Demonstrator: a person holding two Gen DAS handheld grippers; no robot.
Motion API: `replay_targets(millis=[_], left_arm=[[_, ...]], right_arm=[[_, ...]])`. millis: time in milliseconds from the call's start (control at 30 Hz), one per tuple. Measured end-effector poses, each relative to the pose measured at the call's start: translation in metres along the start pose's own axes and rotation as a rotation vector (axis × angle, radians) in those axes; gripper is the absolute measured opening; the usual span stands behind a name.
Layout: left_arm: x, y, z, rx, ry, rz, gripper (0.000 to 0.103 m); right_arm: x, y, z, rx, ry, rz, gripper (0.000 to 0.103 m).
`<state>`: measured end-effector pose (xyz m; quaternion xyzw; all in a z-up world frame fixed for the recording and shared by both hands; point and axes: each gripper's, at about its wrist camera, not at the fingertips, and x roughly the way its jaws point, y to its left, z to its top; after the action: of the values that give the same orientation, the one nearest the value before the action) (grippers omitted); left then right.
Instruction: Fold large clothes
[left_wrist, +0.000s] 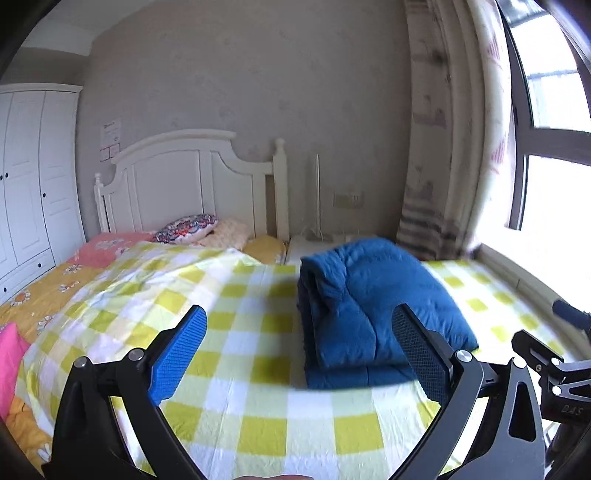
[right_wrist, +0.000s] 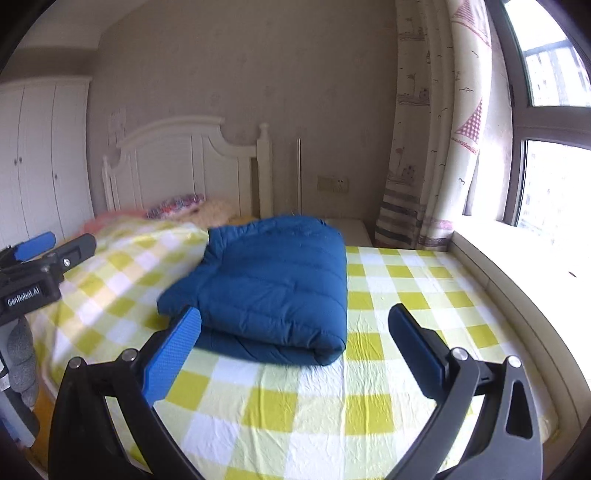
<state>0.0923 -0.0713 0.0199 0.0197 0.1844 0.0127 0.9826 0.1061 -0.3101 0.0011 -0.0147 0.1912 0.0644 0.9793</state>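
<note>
Blue-padded fingers of the left gripper (left_wrist: 299, 347) stand wide apart and hold nothing, hovering over the yellow-and-white checked bedsheet (left_wrist: 258, 406) just short of the blue quilted puffer jacket (left_wrist: 373, 306). That jacket lies on the sheet as a thick, squared bundle with layered edges, well clear of the white wooden headboard (left_wrist: 192, 181). Beside it, the right gripper (right_wrist: 295, 350) is likewise spread and empty, near the bundle's front edge. Folding looks essentially complete; at most a tidying press or carrying away seems left.

A white headboard (left_wrist: 192, 177), white wardrobe (left_wrist: 33, 177), patterned curtain (right_wrist: 424, 147) and what looks like a floral pillow (left_wrist: 184, 228).
</note>
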Motion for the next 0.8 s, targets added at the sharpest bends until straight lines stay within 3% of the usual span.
replay_targets(millis=[800], left_arm=[[0.004,-0.01,-0.015,0.006,0.024,-0.01,0.099]], right_arm=[[0.001,0.02,-0.003,-0.018,0.014,-0.003,0.101]])
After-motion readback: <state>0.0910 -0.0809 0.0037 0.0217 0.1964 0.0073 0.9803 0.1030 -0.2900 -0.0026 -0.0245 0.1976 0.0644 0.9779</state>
